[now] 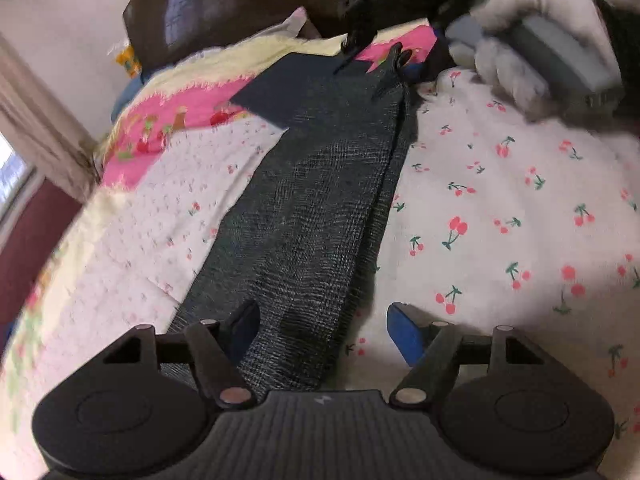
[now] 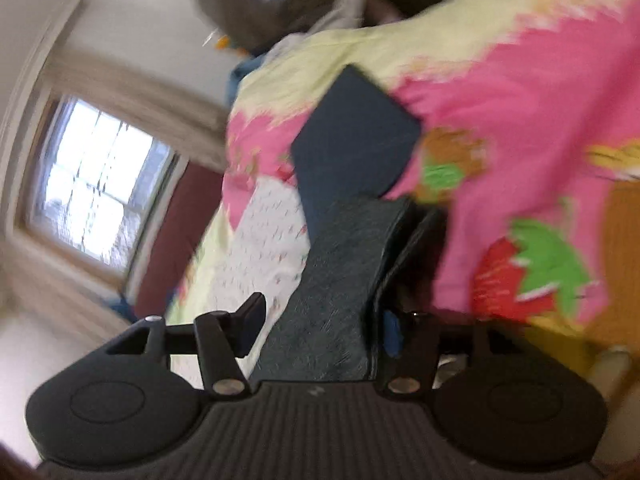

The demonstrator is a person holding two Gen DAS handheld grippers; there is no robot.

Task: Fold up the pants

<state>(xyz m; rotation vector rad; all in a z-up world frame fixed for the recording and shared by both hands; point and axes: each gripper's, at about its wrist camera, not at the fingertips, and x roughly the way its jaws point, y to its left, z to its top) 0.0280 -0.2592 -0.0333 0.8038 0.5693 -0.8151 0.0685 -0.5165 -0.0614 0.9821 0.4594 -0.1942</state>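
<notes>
My left gripper (image 1: 324, 328) stands open over the near end of the pants (image 1: 316, 200), pads clear of the cloth. My right gripper (image 2: 320, 320) straddles the far end; whether it pinches, I cannot tell. The pants lie lengthwise on the bed (image 1: 500, 200).

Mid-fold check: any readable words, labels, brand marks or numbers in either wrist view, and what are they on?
No readable words or numbers in either view.
Small pale lightning-bolt mark on the left claw's body: a symbol, no letters.
Similar mark on the right claw's body: too blurred to read.
Pants and bedsheet: patterns only, no text.
</notes>
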